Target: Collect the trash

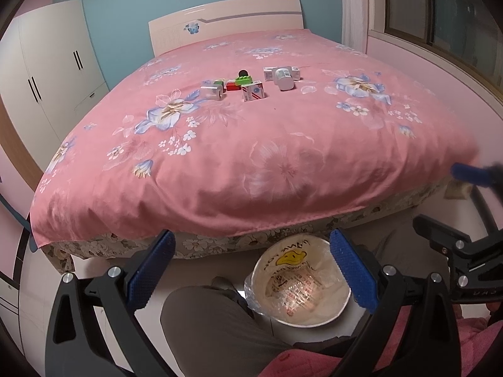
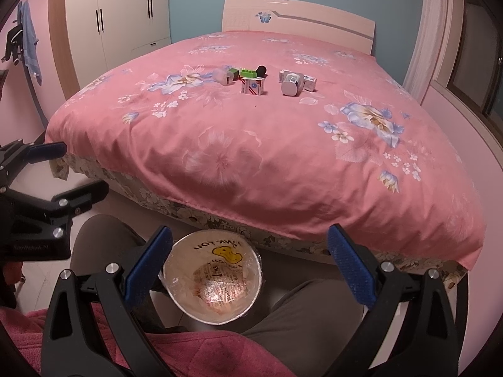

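A small bin (image 1: 314, 317) lined with a printed plastic bag stands on the floor at the foot of the bed, between the person's knees; it also shows in the right wrist view (image 2: 180, 295). On the pink quilt lie small cartons (image 1: 253, 91) (image 2: 251, 86), a white bottle (image 1: 284, 79) (image 2: 290, 85), a silver carton (image 1: 213, 91) and green and red toy bricks (image 1: 244, 80) (image 2: 248, 72). My left gripper (image 1: 251, 267) is open and empty above the bin. My right gripper (image 2: 250, 260) is open and empty above the bin too.
The bed (image 1: 251, 144) with its pink flowered quilt fills the middle. A white wardrobe (image 1: 53, 66) stands at the left, a window (image 1: 440, 15) at the right. The person's knees (image 1: 204, 323) flank the bin. A black round object (image 2: 261, 69) lies behind the bricks.
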### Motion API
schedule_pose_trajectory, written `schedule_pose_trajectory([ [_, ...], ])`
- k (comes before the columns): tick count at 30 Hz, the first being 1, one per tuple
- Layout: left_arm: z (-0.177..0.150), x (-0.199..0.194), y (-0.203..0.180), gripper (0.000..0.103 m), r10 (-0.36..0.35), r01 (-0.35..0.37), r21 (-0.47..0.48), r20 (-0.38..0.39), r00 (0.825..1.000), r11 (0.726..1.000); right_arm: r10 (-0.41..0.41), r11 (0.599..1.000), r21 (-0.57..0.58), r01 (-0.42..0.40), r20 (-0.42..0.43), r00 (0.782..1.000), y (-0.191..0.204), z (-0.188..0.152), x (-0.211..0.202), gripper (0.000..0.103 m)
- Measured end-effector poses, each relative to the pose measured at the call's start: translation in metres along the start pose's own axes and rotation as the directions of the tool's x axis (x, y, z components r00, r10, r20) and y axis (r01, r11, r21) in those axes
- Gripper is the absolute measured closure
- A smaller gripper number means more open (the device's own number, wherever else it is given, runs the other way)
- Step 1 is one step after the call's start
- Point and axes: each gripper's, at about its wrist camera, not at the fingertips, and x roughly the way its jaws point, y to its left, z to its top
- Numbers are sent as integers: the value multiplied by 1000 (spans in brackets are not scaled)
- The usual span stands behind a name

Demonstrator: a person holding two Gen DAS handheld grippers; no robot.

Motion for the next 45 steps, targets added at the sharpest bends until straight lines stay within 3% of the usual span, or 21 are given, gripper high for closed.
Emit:
schedule_pose_trajectory([
  [23, 118, 100, 41, 3, 43, -43, -17, 2, 999, 999, -56, 997, 64, 53, 53, 997, -65, 124, 72, 7],
  [29, 157, 122, 54, 3, 73, -72, -26, 38, 997, 997, -86, 994, 75, 80, 77, 993, -81, 159, 95, 7],
  [45, 233, 217, 81, 3, 119, -119, 6, 37, 992, 993, -59, 997, 50, 57, 54, 997, -97, 242, 193, 7],
])
